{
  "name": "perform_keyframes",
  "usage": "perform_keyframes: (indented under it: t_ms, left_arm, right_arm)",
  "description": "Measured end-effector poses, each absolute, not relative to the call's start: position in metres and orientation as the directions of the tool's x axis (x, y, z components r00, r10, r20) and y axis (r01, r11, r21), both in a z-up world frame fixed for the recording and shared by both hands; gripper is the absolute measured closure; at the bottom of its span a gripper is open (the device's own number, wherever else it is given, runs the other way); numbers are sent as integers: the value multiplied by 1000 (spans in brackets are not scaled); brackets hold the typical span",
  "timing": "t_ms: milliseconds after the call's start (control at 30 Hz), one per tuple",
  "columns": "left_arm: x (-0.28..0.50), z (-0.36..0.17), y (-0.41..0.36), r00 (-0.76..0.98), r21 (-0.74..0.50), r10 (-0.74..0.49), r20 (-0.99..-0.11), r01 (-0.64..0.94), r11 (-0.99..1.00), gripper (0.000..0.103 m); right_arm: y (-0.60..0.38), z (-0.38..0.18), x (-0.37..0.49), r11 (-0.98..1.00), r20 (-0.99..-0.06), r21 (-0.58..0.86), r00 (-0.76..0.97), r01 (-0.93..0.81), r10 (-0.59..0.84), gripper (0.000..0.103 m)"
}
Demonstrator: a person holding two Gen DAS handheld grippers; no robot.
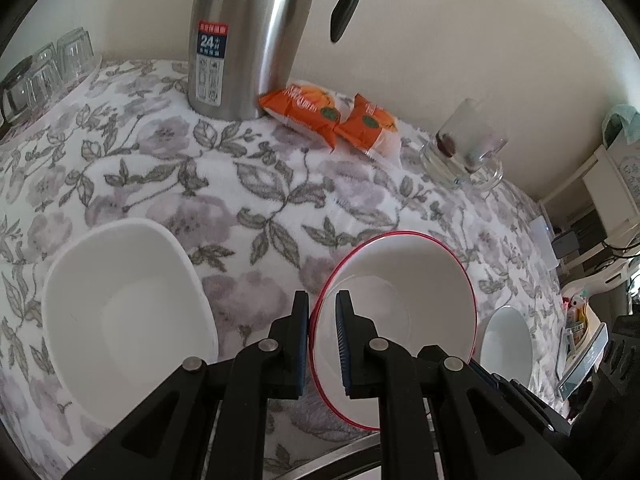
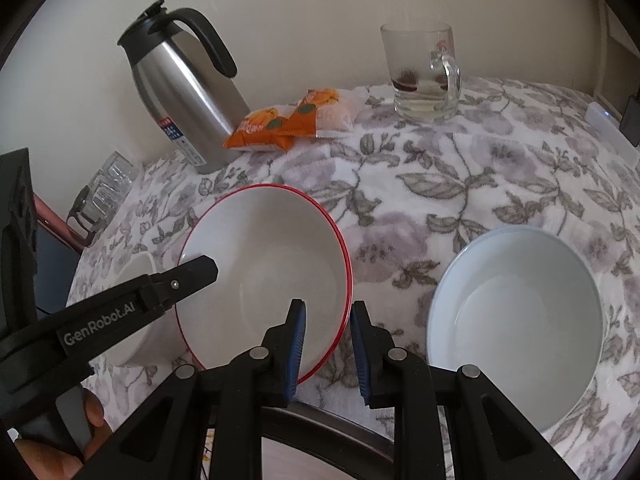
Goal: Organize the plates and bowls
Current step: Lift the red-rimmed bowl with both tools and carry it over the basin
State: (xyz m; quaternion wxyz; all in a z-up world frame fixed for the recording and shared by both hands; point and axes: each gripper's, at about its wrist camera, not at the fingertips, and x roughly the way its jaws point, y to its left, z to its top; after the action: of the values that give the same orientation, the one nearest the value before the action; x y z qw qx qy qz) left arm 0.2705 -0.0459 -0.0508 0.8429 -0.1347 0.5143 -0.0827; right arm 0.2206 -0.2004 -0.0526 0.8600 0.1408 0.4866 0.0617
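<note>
Flowered tablecloth (image 2: 460, 168) across the whole table, with a steel flask (image 2: 188, 96) at the back by the wall, orange snack packets (image 2: 288, 124) beside it and a glass mug (image 2: 420, 76) further right. In the middle, red-rimmed bowl (image 2: 264, 264), flanked by a white bowl (image 1: 124, 320) on its left and a pale blue bowl (image 2: 516, 328) on its right, all apart. Left gripper (image 1: 322, 300) clenched on the red-rimmed bowl's left edge. Right gripper (image 2: 328, 312) straddling its near right edge, narrowly parted; whether actually pinching, cannot tell.
</note>
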Motion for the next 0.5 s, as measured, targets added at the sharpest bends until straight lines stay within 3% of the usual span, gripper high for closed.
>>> perform_keyframes:
  t_ms: [500]
  left_arm:
    - [266, -28, -48, 527, -297, -269, -806, 33, 954, 89]
  right_arm:
    - [-202, -31, 216, 951, -770, 309, 591, 13, 242, 78]
